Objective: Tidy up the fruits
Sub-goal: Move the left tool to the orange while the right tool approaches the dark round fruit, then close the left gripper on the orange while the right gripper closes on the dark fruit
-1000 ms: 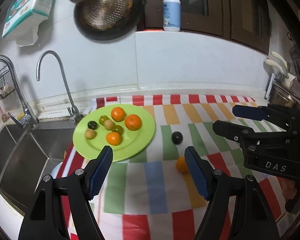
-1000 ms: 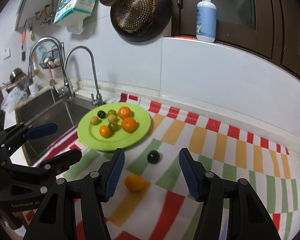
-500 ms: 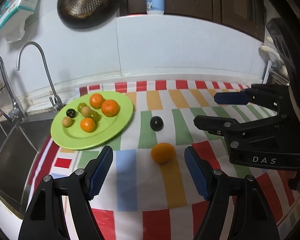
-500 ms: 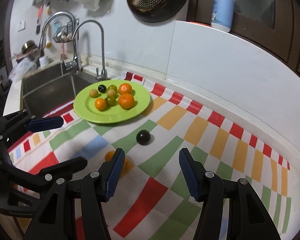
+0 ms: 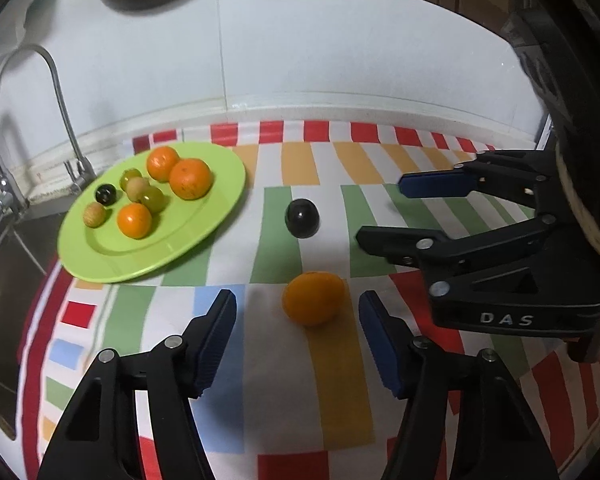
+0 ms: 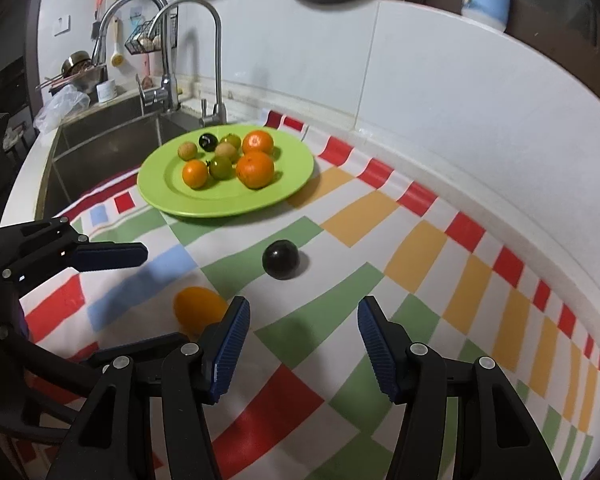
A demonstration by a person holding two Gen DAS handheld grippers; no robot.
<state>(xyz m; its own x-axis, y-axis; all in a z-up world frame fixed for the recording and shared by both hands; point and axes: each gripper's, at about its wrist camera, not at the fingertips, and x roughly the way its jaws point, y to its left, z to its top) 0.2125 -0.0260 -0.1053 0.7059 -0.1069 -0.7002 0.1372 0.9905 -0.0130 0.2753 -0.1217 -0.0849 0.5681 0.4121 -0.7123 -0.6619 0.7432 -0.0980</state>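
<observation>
Between the closing left claw (image 5: 296,336) pads lies an untouched orange fruit (image 5: 313,298); right claw (image 6: 302,344) spread.

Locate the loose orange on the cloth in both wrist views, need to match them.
Left wrist: the loose orange lies low and centre, just ahead of the left gripper, whose jaws are closing with nothing between the pads yet.
Right wrist: the same orange sits lower left, partly hidden behind that camera's left-hand finger.
Shared landmark: the dark round fruit on the cloth, between the orange and the green plate.
</observation>
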